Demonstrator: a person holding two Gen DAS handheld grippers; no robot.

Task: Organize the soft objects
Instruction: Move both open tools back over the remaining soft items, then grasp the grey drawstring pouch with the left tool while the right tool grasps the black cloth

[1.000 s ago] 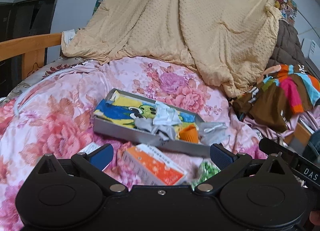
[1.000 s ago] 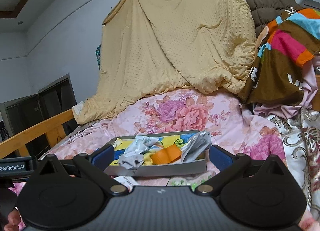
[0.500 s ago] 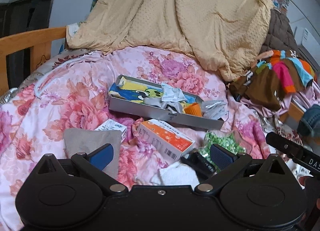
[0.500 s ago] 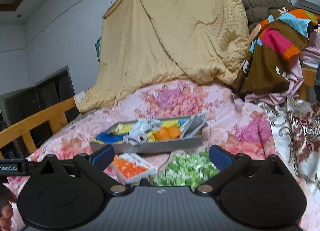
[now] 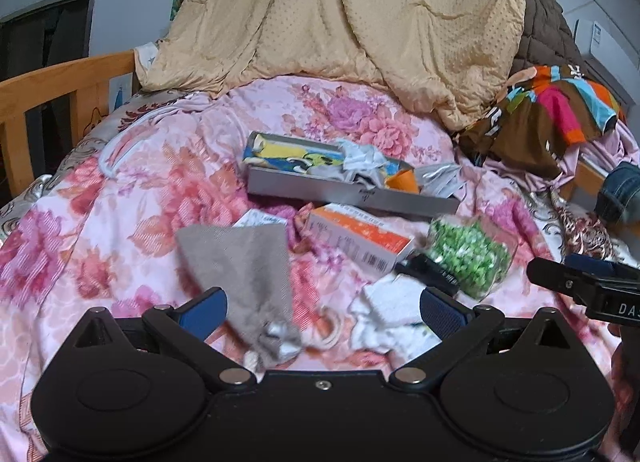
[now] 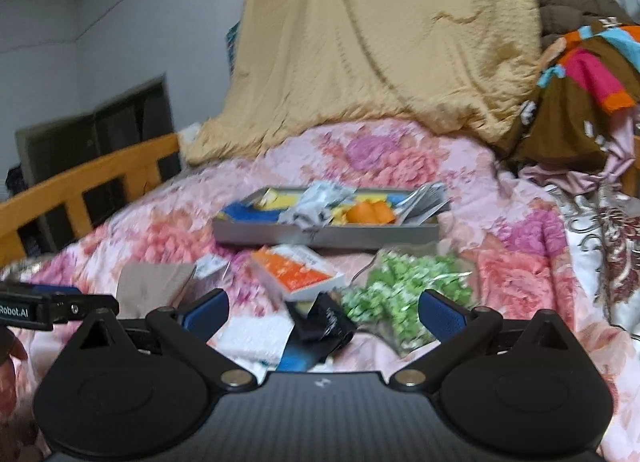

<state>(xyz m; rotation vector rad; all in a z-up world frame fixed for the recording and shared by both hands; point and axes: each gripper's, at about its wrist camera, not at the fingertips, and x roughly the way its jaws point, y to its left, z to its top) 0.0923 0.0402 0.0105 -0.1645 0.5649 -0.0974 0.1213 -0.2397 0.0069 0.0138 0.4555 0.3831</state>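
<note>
A flat grey tray (image 5: 348,192) (image 6: 320,236) lies on the floral bedspread, holding crumpled cloths, an orange piece (image 5: 402,181) and a yellow-blue fabric. In front of it lie a grey cloth pouch (image 5: 244,262) (image 6: 154,288), a white cloth (image 5: 394,308) (image 6: 256,332), a green-and-white bag (image 5: 468,252) (image 6: 404,290), an orange-white box (image 5: 356,238) (image 6: 294,270) and a dark object (image 6: 324,322). My left gripper (image 5: 320,308) is open, nothing between its fingers, above the grey pouch and white cloth. My right gripper (image 6: 322,310) is open too, over the dark object.
A tan quilt (image 5: 352,18) hangs at the back. Colourful striped clothing (image 5: 552,110) is piled at the right. A wooden bed rail (image 5: 60,82) runs along the left. The other gripper's tip (image 5: 576,286) shows at the right edge of the left wrist view.
Both grippers have pulled back and up from the tray, so the pouch, white cloth, box and green bag have come into view. Both stay open.
</note>
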